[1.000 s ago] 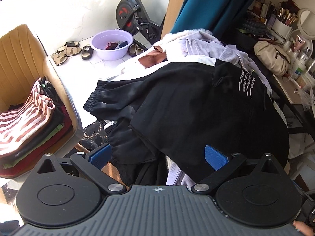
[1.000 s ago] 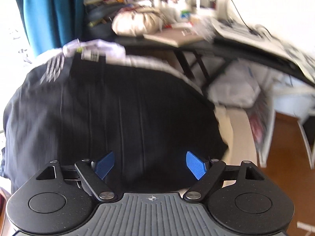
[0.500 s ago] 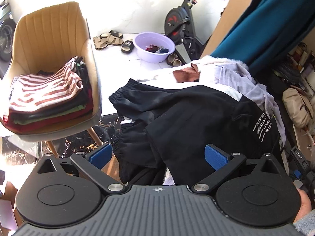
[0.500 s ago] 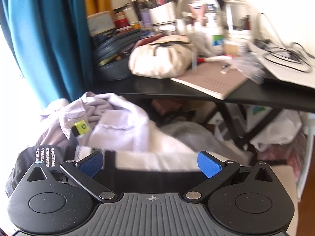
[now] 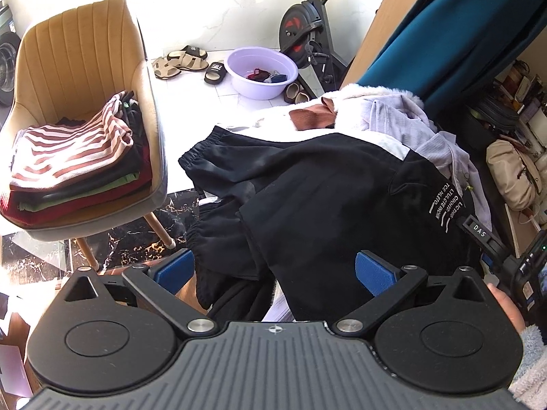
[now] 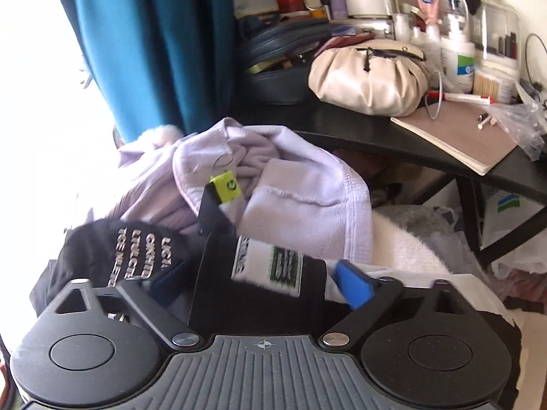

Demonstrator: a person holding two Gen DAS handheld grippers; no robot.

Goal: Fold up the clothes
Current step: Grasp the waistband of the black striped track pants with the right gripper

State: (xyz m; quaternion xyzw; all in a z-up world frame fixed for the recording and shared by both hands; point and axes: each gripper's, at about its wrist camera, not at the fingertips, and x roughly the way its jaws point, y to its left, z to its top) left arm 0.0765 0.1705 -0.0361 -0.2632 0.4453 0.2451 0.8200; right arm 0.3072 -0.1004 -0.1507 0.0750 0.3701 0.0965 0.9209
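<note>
Black garment (image 5: 342, 184) strap (image 5: 478, 230) reads "DAS".

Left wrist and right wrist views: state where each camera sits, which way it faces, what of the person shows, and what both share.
Left wrist: on the left gripper, looking down over black trousers toward a tan chair holding folded clothes; a hand and fuzzy sleeve show at right.
Right wrist: on the right gripper, jaws closing around the black waistband, facing a cluttered desk; no body shows.
Shared: the trousers' white lettering, lilac garment, teal curtain, cream bag.
</note>
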